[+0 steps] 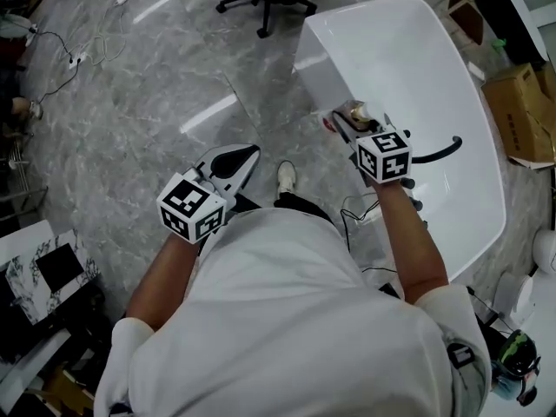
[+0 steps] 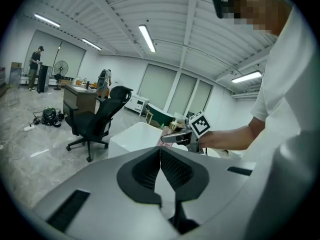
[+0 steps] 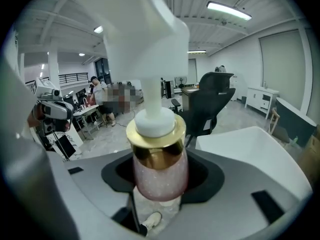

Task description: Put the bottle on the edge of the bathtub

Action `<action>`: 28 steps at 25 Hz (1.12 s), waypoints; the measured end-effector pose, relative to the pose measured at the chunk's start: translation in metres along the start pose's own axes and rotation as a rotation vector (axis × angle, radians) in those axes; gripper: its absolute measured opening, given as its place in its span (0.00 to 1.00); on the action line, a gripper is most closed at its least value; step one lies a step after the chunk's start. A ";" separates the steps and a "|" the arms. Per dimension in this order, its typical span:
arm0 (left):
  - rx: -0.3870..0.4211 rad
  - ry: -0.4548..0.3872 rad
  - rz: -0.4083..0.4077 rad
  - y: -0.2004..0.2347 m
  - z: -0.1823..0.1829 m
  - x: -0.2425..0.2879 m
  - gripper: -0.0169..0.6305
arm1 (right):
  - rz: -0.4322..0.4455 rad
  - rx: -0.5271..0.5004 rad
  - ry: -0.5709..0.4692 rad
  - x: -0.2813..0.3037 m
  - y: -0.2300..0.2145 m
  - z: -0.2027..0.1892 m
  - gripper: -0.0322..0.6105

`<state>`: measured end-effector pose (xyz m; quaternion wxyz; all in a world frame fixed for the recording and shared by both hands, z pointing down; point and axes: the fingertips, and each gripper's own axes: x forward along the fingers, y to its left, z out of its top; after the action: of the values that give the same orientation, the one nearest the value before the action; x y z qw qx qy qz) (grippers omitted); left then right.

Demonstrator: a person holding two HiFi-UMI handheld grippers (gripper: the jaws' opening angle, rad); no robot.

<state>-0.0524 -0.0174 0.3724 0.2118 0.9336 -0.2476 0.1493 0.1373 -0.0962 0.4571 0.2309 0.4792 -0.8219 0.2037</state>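
Right gripper (image 1: pixel 346 127): jaws partly apart, clamped on both sides of bottle (image 3: pixel 160 171). Bottle: pink glitter body, gold collar, white pump head; upright between jaws, pump uppermost.
Bottle location: at near rim of white bathtub (image 1: pixel 417 68), on side facing person. Contact between bottle base and rim possibly present; head view too poor to confirm.
Left gripper (image 2: pixel 160 169): jaws together, ribbed pads meeting, nothing between them. Held over marble floor (image 1: pixel 130 102), well apart from bathtub.
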 end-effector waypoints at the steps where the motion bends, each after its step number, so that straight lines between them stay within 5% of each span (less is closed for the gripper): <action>1: 0.000 -0.006 0.007 0.005 0.008 0.009 0.05 | -0.001 -0.002 -0.001 0.008 -0.012 0.005 0.40; 8: -0.022 -0.011 0.022 0.050 0.036 0.038 0.05 | -0.037 0.043 0.000 0.072 -0.067 0.025 0.40; 19: -0.023 0.056 -0.110 0.142 0.063 0.085 0.05 | -0.167 0.112 -0.004 0.177 -0.157 0.061 0.40; 28: -0.049 0.119 -0.135 0.213 0.065 0.108 0.05 | -0.232 0.103 0.039 0.272 -0.228 0.075 0.40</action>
<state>-0.0635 -0.2591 0.4261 0.2585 0.9322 -0.1745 0.1837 0.2059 -0.4312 0.5787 0.2439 0.5783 -0.7448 0.2268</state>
